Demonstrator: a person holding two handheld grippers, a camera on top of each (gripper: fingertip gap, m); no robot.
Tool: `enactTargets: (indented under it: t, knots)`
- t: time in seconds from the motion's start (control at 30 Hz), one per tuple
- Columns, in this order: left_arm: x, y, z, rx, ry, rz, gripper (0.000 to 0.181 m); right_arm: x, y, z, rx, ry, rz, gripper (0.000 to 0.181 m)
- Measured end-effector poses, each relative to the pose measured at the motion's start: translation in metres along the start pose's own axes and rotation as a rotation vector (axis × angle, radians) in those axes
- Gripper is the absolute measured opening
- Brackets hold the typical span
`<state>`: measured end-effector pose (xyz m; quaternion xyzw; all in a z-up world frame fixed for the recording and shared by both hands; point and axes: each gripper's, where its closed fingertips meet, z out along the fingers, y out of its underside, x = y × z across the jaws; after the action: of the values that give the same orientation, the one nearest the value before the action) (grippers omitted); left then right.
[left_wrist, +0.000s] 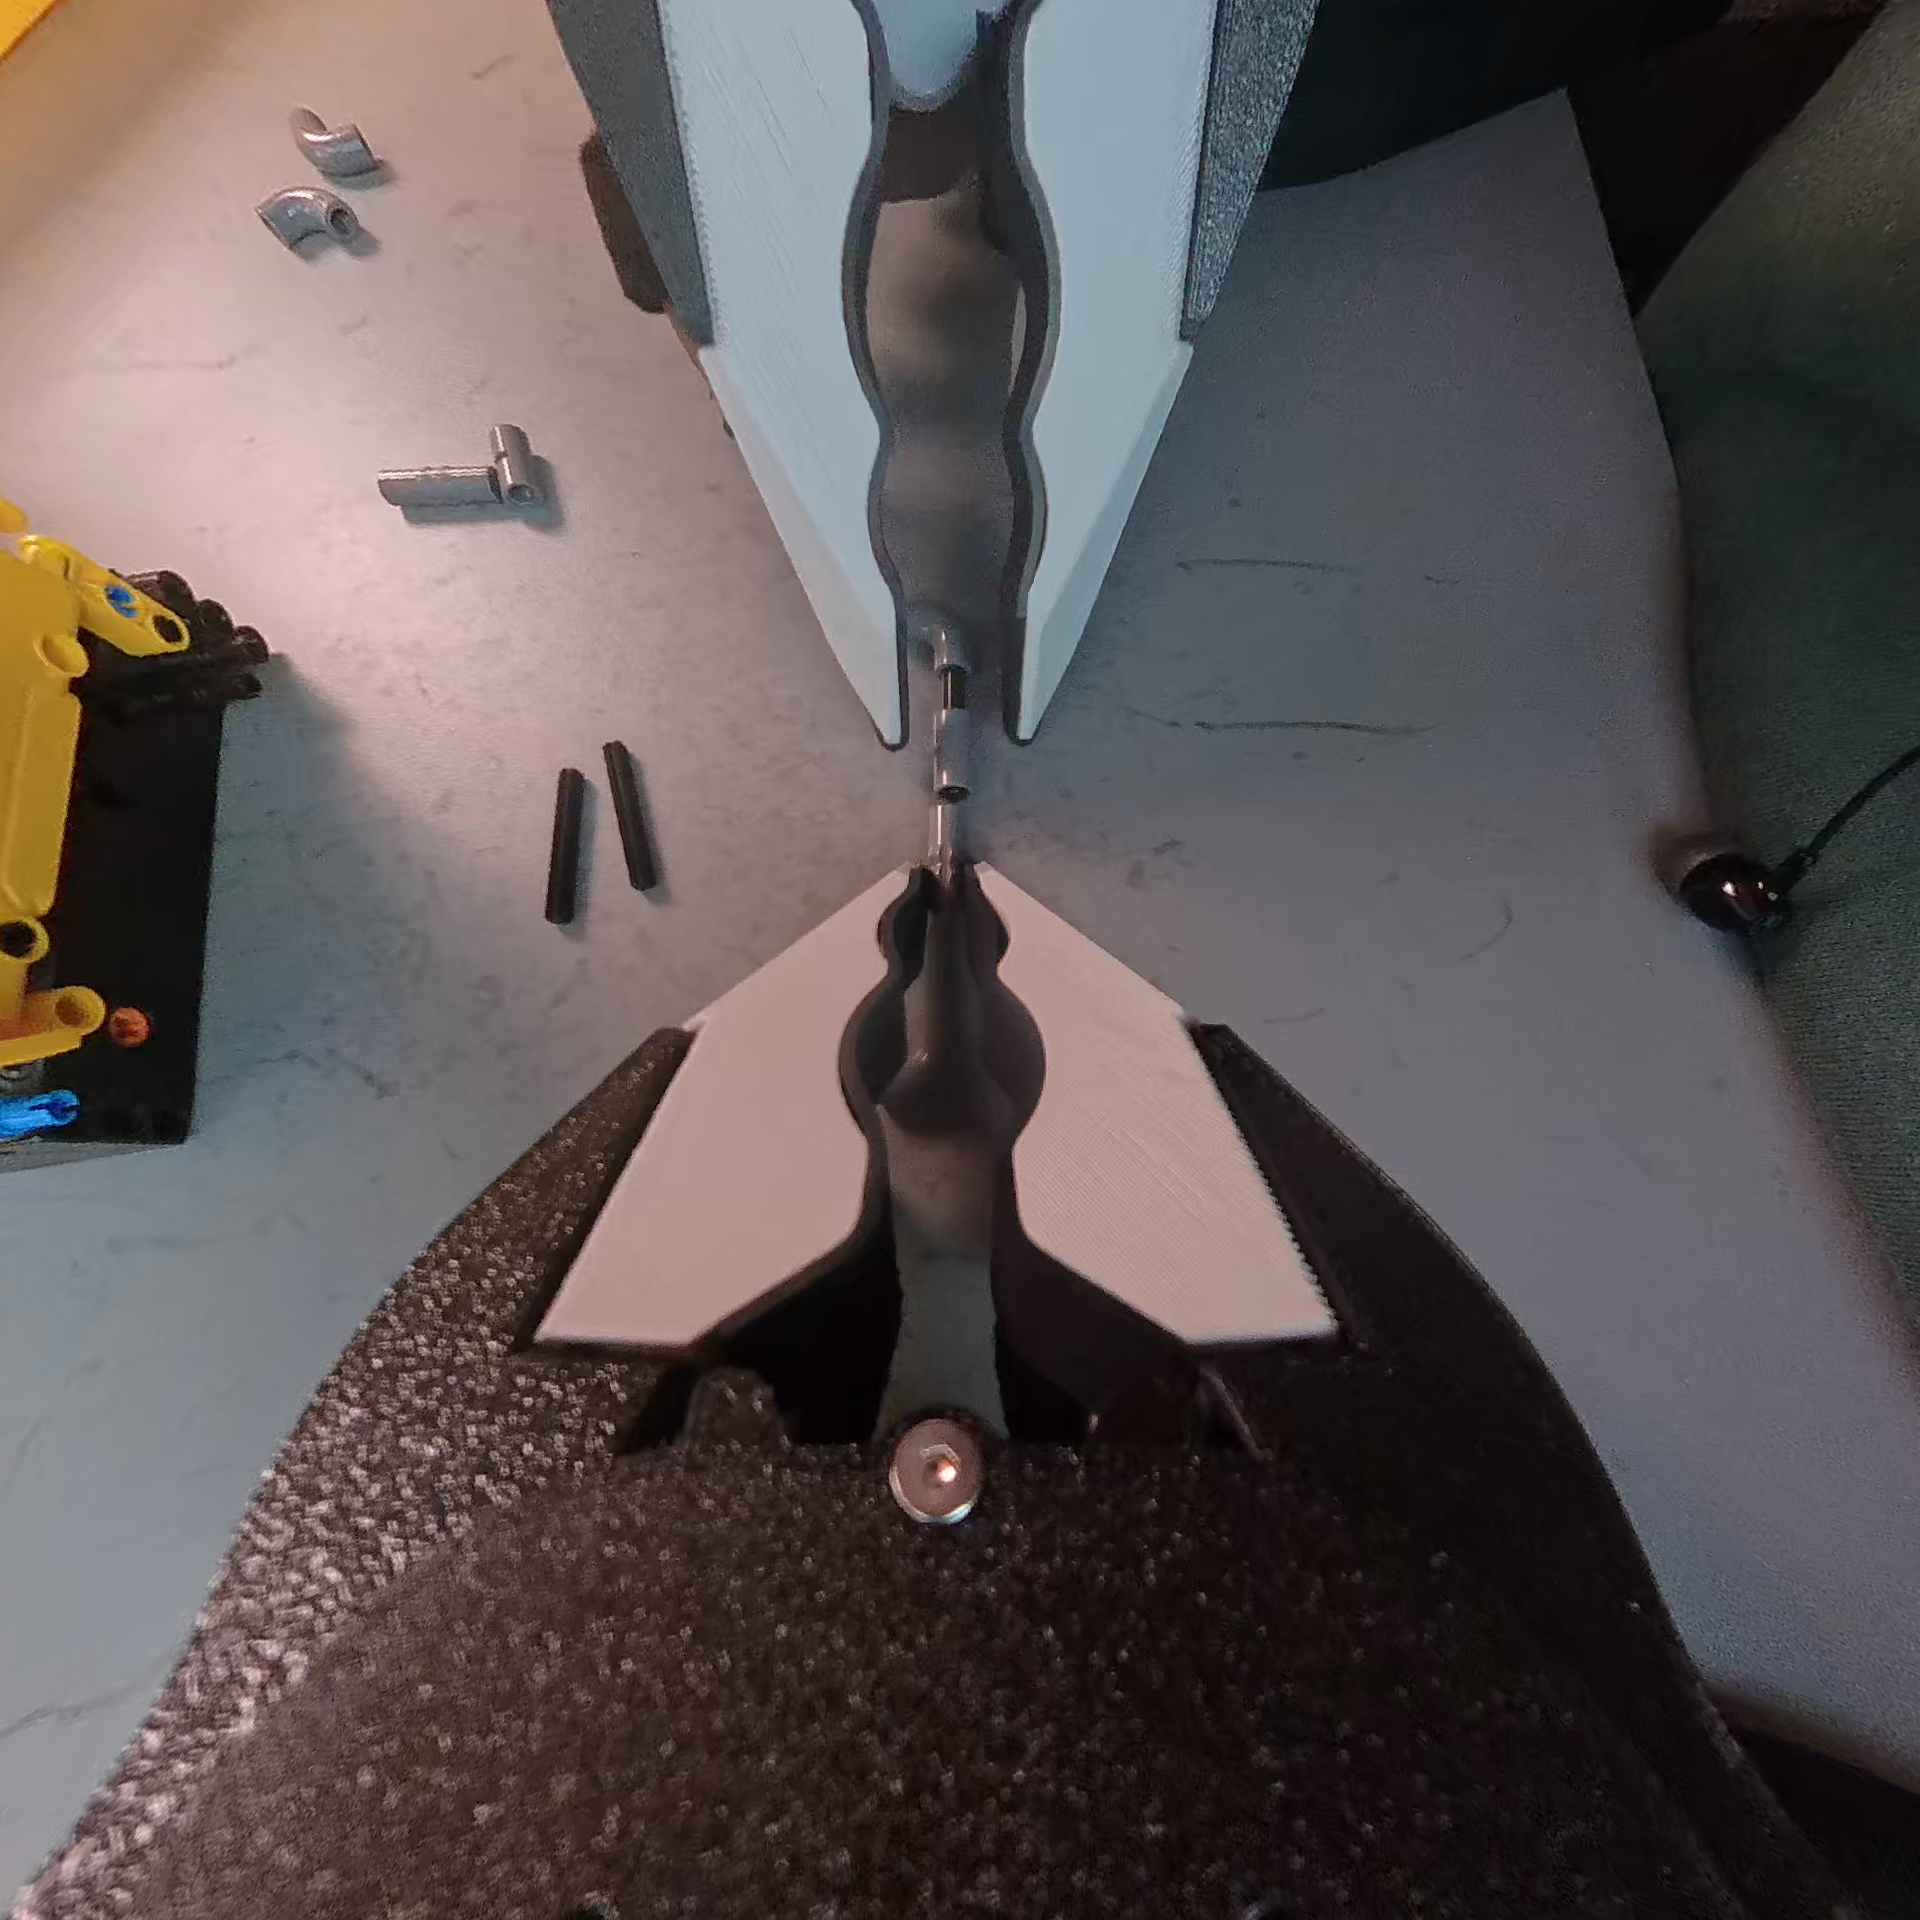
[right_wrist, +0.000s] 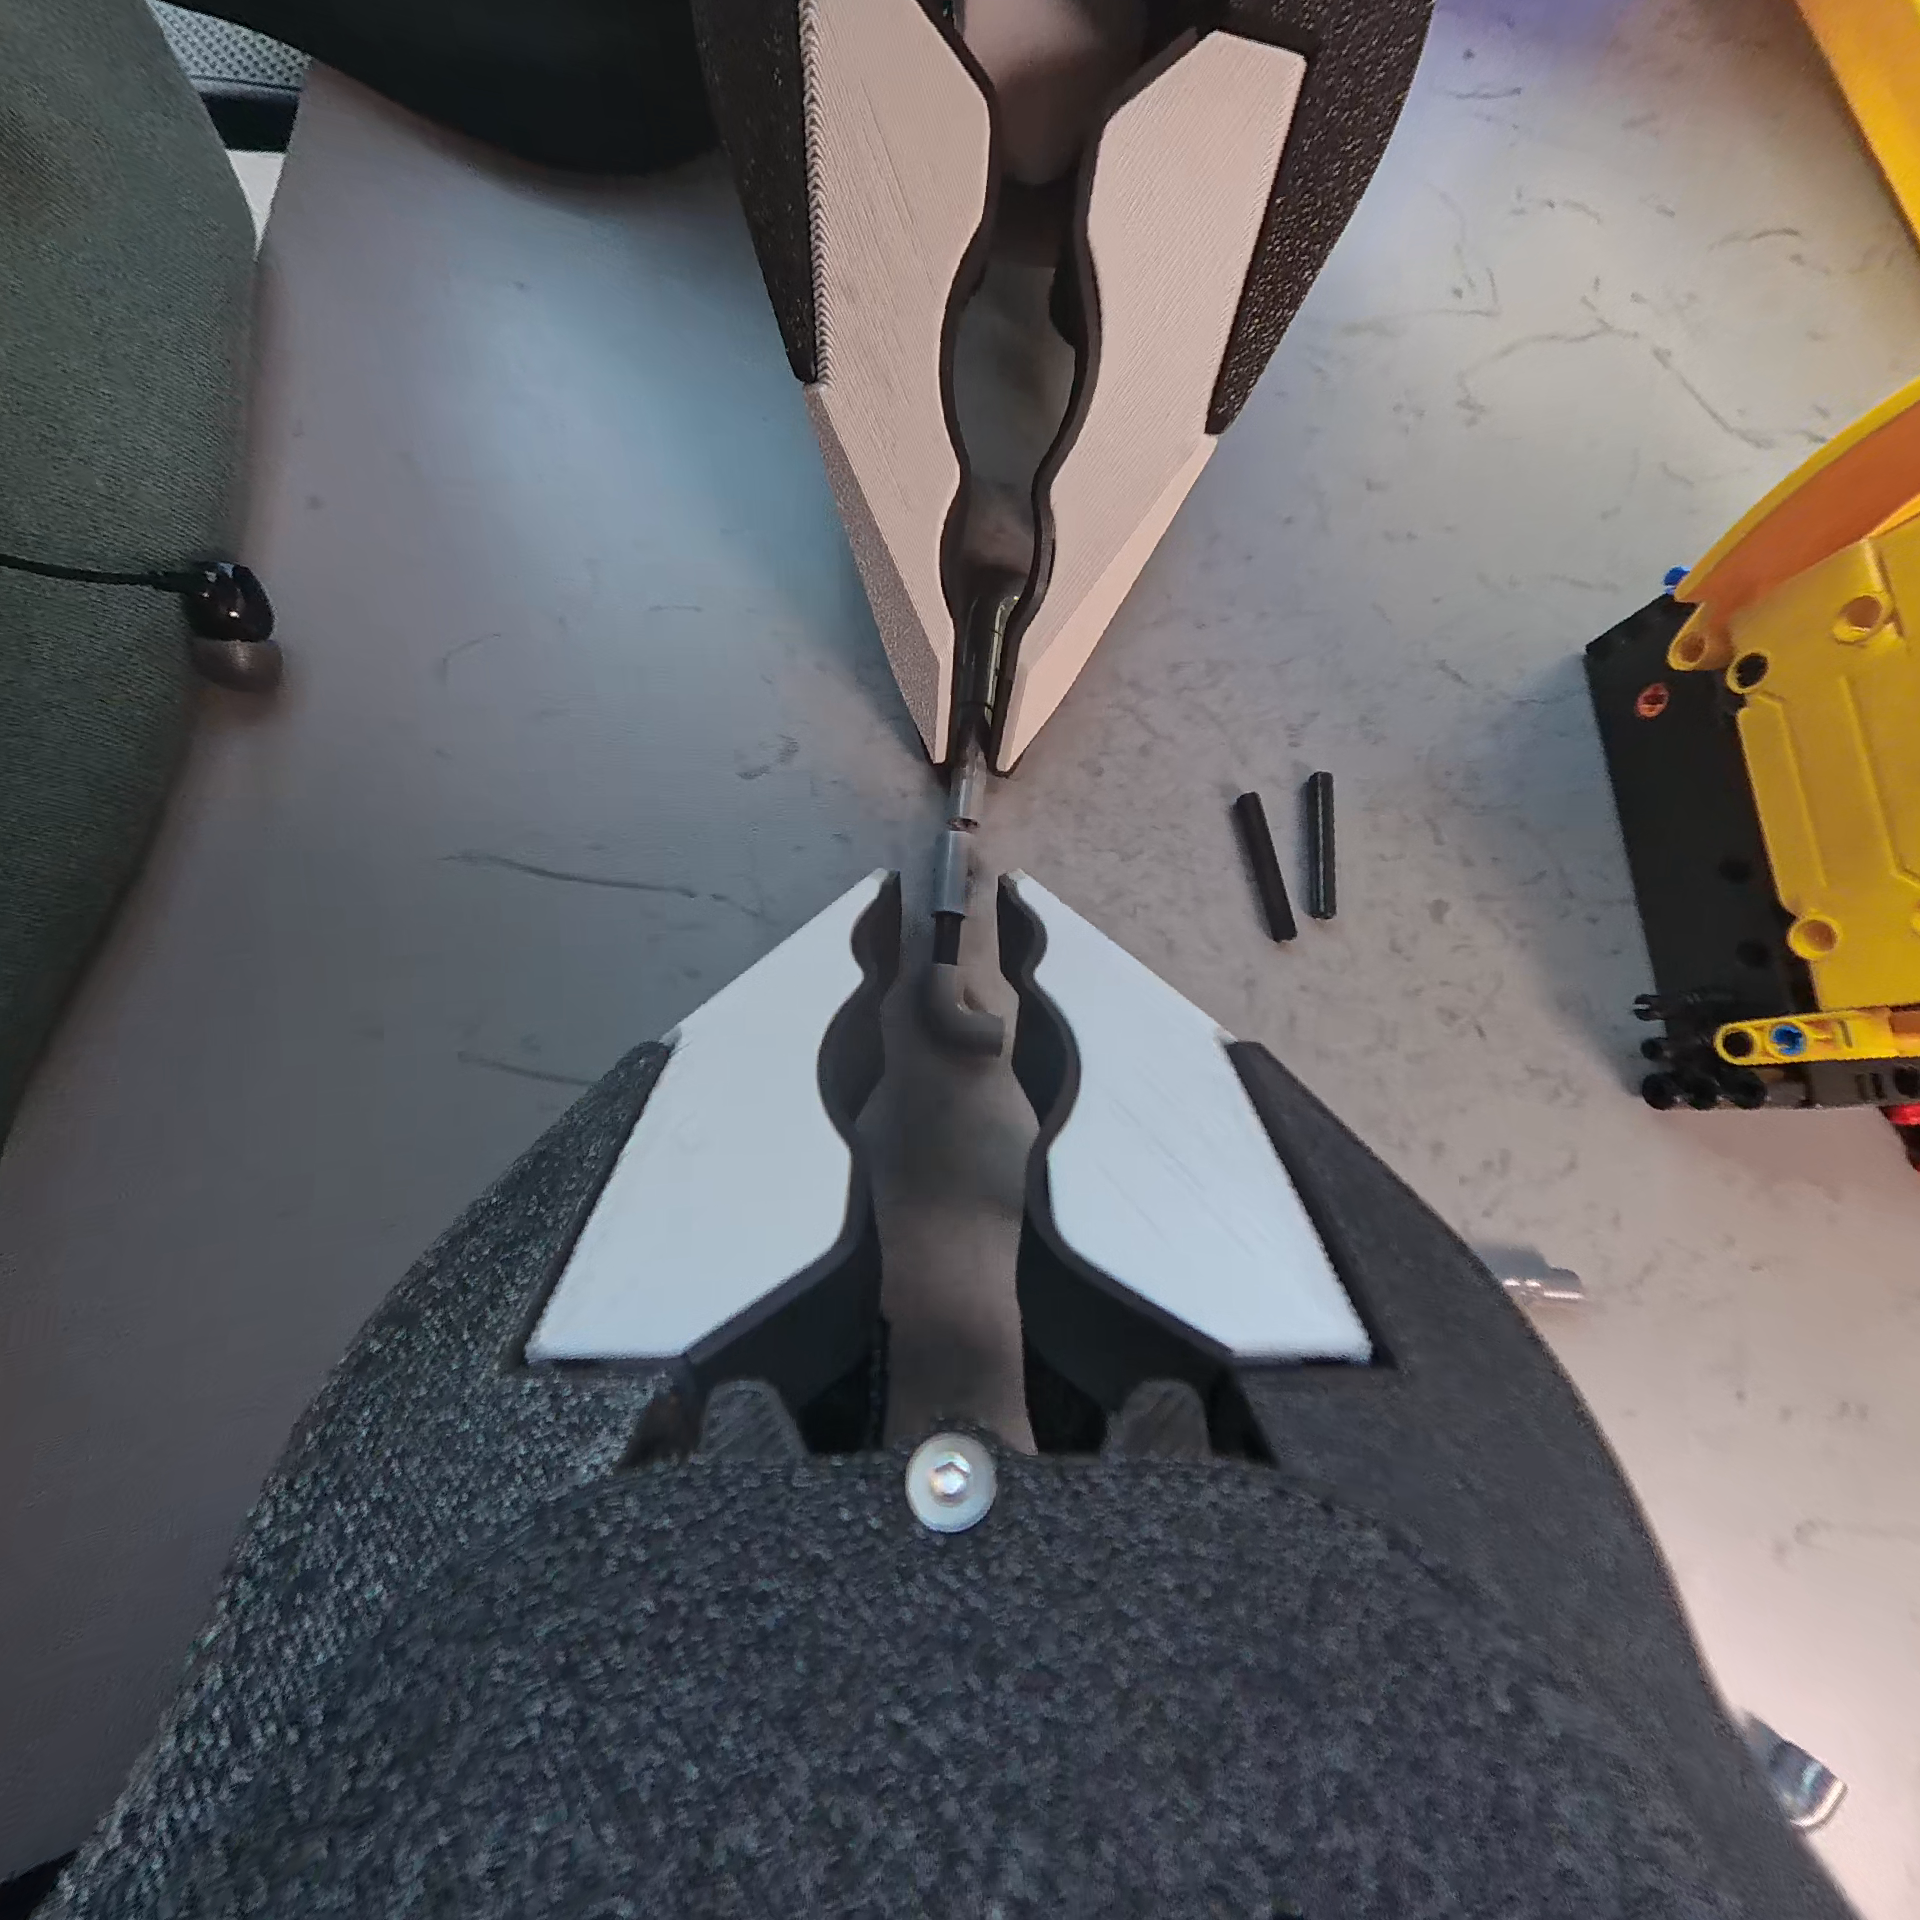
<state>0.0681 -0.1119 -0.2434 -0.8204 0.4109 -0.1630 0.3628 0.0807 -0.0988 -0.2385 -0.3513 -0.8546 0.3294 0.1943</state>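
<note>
My two grippers face each other tip to tip above a pale table (left_wrist: 1351, 623). My left gripper (left_wrist: 940, 873) is shut on a thin grey pin (left_wrist: 940, 836) that sticks out past its fingertips. My right gripper (right_wrist: 945, 881) is shut on a grey elbow piece (right_wrist: 964, 1010), which carries a short black axle (right_wrist: 945, 927) with a grey sleeve (right_wrist: 952, 868) on its end. The pin's tip meets the open end of the sleeve (left_wrist: 952, 764). The right gripper (left_wrist: 956, 738) shows at the top of the left wrist view. The left gripper (right_wrist: 971, 764) shows at the top of the right wrist view.
Two loose black axles (left_wrist: 592, 821) lie near the grippers. Two grey elbows (left_wrist: 312, 177) and a grey axle with a connector (left_wrist: 462, 478) lie farther off. A yellow and black brick model (right_wrist: 1818, 831) stands at the side. A green-grey chair (left_wrist: 1787, 416) and a corded black bead (left_wrist: 1730, 894) are by the table edge. The tips of both grippers are at nearly the same place.
</note>
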Motion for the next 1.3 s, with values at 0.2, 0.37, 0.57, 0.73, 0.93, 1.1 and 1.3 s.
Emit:
enactTargets:
  t: [0.2,0.37,0.57,0.73,0.93,1.1,1.3]
  knots:
    - [0.0,0.0,0.0,0.0,-0.002,0.002,0.005,0.006,0.011,-0.021,-0.033,-0.003,0.031,0.022]
    - [0.0,0.0,0.0,0.0,-0.001,0.001,0.005,0.004,0.026,-0.021,-0.08,-0.019,0.069,0.023]
    - [0.0,0.0,0.0,0.0,-0.002,0.001,0.005,0.001,0.022,-0.017,-0.067,-0.036,0.085,0.016]
    - [0.0,0.0,0.0,0.0,0.0,0.0,0.005,0.0,0.02,-0.015,-0.066,-0.037,0.096,0.014]
    - [0.001,0.0,0.0,0.0,0.007,-0.005,0.005,0.0,0.02,-0.014,-0.072,-0.033,0.098,0.014]
    - [0.001,0.0,0.0,0.0,0.015,-0.009,0.005,0.001,0.019,-0.014,-0.077,-0.028,0.099,0.014]
    - [0.0,-0.001,0.0,0.003,0.002,0.001,0.005,0.0,0.019,-0.014,-0.095,-0.032,0.127,0.013]
